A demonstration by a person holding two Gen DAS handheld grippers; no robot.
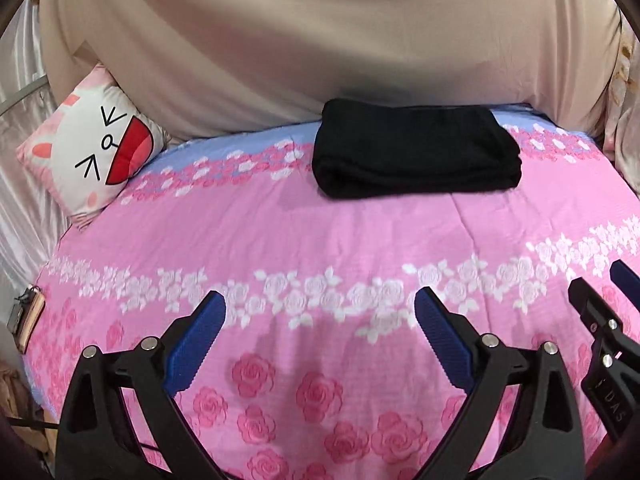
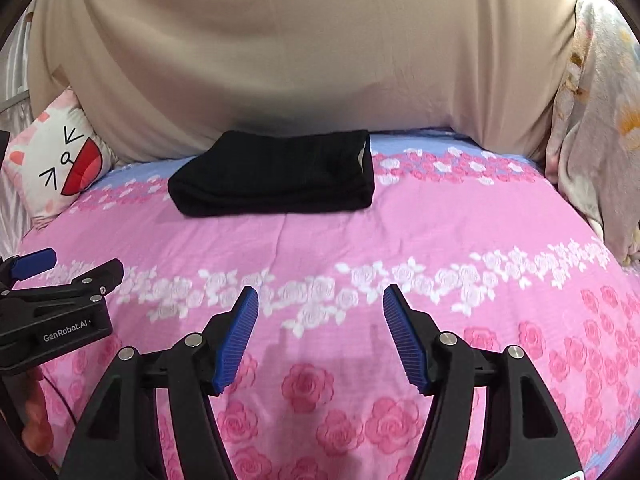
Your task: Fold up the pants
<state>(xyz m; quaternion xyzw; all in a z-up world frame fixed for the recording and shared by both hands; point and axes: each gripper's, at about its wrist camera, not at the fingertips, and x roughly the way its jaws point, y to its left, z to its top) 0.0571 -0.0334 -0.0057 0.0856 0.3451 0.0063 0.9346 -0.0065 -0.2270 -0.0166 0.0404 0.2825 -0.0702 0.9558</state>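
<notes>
Black knit pants (image 1: pixel 416 160) lie folded into a compact, thick rectangle at the far side of the bed, close to the beige draped cloth (image 1: pixel 320 40) behind them. Their layers stack evenly, with a rounded fold along the near edge; in the right wrist view a sliver of pale lining shows at the right end. Nothing touches them.

Under them spreads a pink bedspread (image 1: pixel 320 240) printed with bands of white roses and darker pink roses, with a blue strip along the far edge. A cat-face cushion (image 1: pixel 92 148) leans at the far left corner, and floral bedding (image 2: pixel 600 120) is piled at the right.

Both grippers hover over the near part of the bed, well apart from the pants. On the left gripper (image 1: pixel 320 320) the blue pads stand wide apart with nothing between them. On the right gripper (image 2: pixel 320 316) the pads are also parted and empty, less widely.
</notes>
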